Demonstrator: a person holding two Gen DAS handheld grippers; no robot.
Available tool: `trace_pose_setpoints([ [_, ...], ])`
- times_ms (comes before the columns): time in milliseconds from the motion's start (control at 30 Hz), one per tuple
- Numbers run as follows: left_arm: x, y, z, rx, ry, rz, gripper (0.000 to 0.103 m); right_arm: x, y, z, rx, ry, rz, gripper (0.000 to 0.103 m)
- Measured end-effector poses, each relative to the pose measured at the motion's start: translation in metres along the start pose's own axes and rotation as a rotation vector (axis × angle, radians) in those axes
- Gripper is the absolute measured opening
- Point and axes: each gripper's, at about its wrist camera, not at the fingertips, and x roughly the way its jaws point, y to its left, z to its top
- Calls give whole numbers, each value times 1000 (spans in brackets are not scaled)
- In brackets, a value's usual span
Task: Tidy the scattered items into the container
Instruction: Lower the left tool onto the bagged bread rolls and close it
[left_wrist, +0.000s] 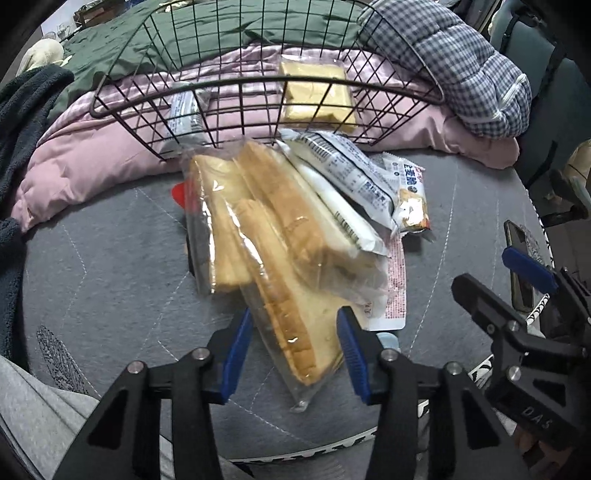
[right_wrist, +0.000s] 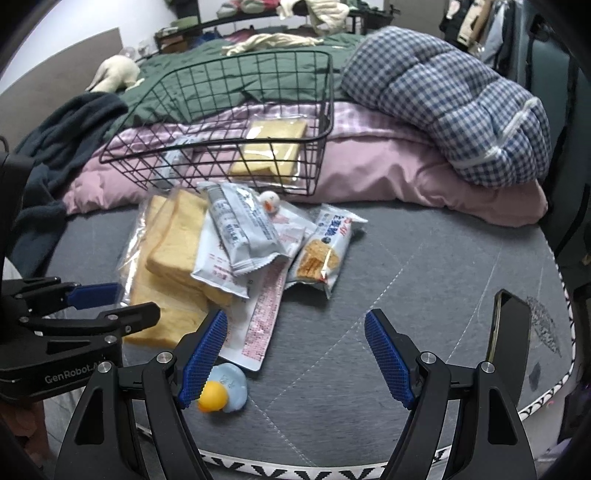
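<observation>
On the grey mattress (right_wrist: 406, 266), just in front of the wire basket (right_wrist: 325, 122), we've got the pile of snacks spread out. Our left tongs (left_wrist: 293, 350) sit spread around the near corner of the bagged sliced bread (left_wrist: 280, 280), blue pads (left_wrist: 236, 350) on either side of it; we can't tell if they're touching the bag. Our right tongs (right_wrist: 295, 354) hang wide apart over bare mattress, holding nothing, with a little blue-and-yellow duck toy (right_wrist: 223, 391) just beside the left pad. Atop the bread lie a grey-white packet (right_wrist: 240, 229) and a white one under it; a cracker packet (right_wrist: 321, 254) rests just to the right. A small white duck (right_wrist: 271, 201) pokes up near the basket. Inside the basket, already there: a bread pack (right_wrist: 269, 151) and a pale wrapper (left_wrist: 183, 110). The basket rests tilted on the pink quilt (right_wrist: 388, 173). A phone (right_wrist: 509, 332) lies to the right.
</observation>
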Motion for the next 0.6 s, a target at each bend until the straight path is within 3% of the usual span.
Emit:
trace_pose_setpoints([
  [267,15,-3,4,3,23,-3,31,5,-5,2,17,1,5,78],
  [600,-7,22,3,-5,11,-14,24,9,5,6,22,5,19,78],
])
